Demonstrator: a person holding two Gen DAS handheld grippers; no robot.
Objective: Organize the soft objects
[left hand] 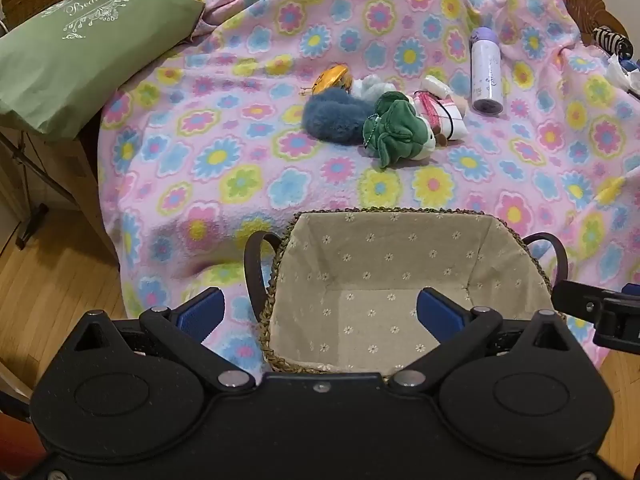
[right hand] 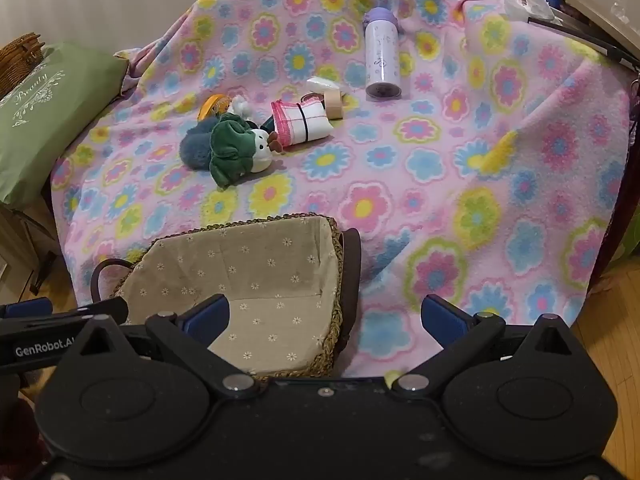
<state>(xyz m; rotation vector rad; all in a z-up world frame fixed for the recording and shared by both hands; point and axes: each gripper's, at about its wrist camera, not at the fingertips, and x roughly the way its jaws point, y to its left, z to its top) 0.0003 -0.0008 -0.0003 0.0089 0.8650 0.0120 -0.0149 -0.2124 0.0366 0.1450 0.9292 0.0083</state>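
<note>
At the left edge of the bed a green embroidered pillow point(left hand: 76, 52) overhangs the pink flower-print fleece blanket point(left hand: 208, 152). Toward the middle lie the soft things in a touching cluster: a fluffy blue-grey plush point(left hand: 330, 116), a green-hooded plush doll point(left hand: 394, 128) and a rolled pink-and-white cloth bound with a black band point(left hand: 442, 114), with a shiny orange pouch point(left hand: 334, 77) just behind. Right of them a lavender-capped white bottle point(left hand: 486, 70) lies well apart. At the near edge sits the woven basket with a beige daisy-print lining point(left hand: 384, 276), holding nothing. The left gripper point(left hand: 318, 314) hovers over it, jaws spread wide and holding nothing; the right gripper point(right hand: 324, 318), just beside the basket's right handle, is likewise released. Sorting appears not yet begun; the next move likely calls for reaching forward over the basket to the plush cluster. Bare blanket between basket and cluster leaves ample room.
</note>
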